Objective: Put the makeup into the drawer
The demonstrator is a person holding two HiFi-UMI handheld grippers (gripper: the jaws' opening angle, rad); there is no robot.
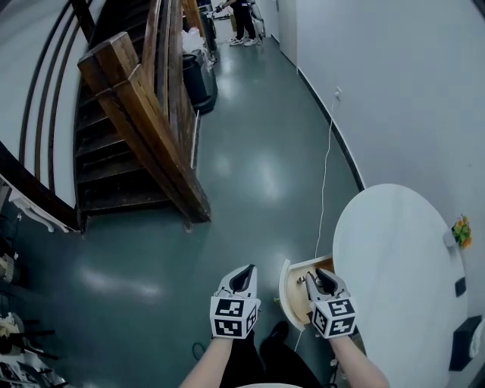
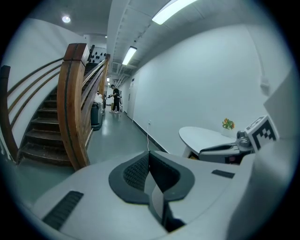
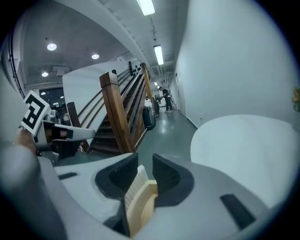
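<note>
A drawer [image 1: 303, 301] with a curved white front and a wooden inside stands pulled out from under the round white table [image 1: 394, 258]. My right gripper [image 1: 318, 277] hovers just above it, jaws apart with nothing pressed between the pads. In the right gripper view the drawer [image 3: 140, 206] shows below through the gap of the right gripper [image 3: 145, 169]. My left gripper [image 1: 244, 274] hangs over the floor to the left of the drawer; in the left gripper view the left gripper [image 2: 150, 164] has its pads meeting, shut and empty. No makeup item shows in any view.
A wooden staircase [image 1: 144, 114] rises on the left, with a black bin [image 1: 198, 79] behind it. A white cable [image 1: 326, 174] runs down the right wall. A small flower pot [image 1: 461, 231] and dark objects [image 1: 464, 342] sit on the table's far side. A person [image 1: 242, 19] stands far down the corridor.
</note>
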